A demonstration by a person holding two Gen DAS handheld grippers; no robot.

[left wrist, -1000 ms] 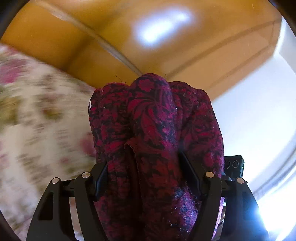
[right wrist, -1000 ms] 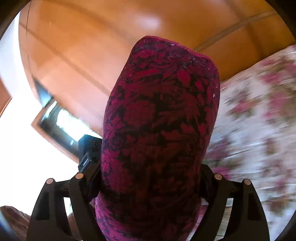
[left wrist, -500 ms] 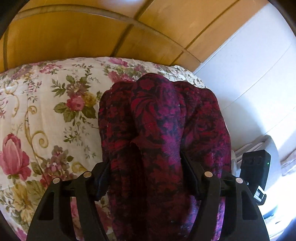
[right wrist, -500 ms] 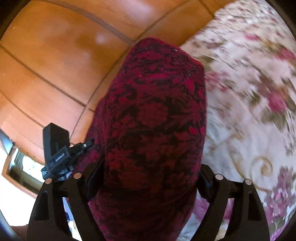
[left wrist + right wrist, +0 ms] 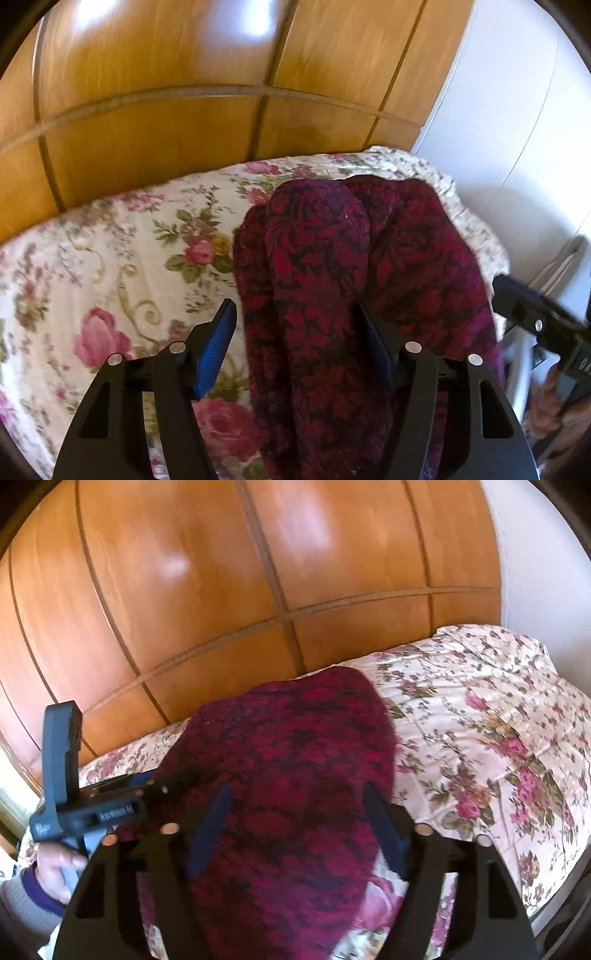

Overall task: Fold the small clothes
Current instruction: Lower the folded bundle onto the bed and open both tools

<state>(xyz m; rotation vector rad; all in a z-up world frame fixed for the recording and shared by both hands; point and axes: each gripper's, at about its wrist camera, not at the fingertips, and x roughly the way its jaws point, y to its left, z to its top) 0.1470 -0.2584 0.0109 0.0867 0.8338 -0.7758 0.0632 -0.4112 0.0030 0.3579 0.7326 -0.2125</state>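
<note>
A dark red cloth with a black flower pattern (image 5: 325, 258) lies bunched on the flowered bedspread (image 5: 110, 258) near its far edge. My left gripper (image 5: 291, 302) straddles it. The blue left pad (image 5: 218, 339) stands clear of the cloth, and the right finger (image 5: 373, 343) is against it. In the right wrist view the same cloth (image 5: 295, 731) lies between and under the fingers of my right gripper (image 5: 297, 786). Its jaws are closing, with both fingers bare above the cloth. Each gripper shows in the other's view, held by a hand (image 5: 55, 864).
A wooden panelled wardrobe (image 5: 184, 92) stands right behind the bed. A white wall (image 5: 517, 110) and a pale object (image 5: 565, 266) are past the bed's right corner. The bedspread (image 5: 480, 720) stretches away to the right in the right wrist view.
Both views swung down from the wardrobe to the bed. The cloth, first draped over and hiding all fingers, now rests on the bedspread with the fingers showing; the left pad has come free.
</note>
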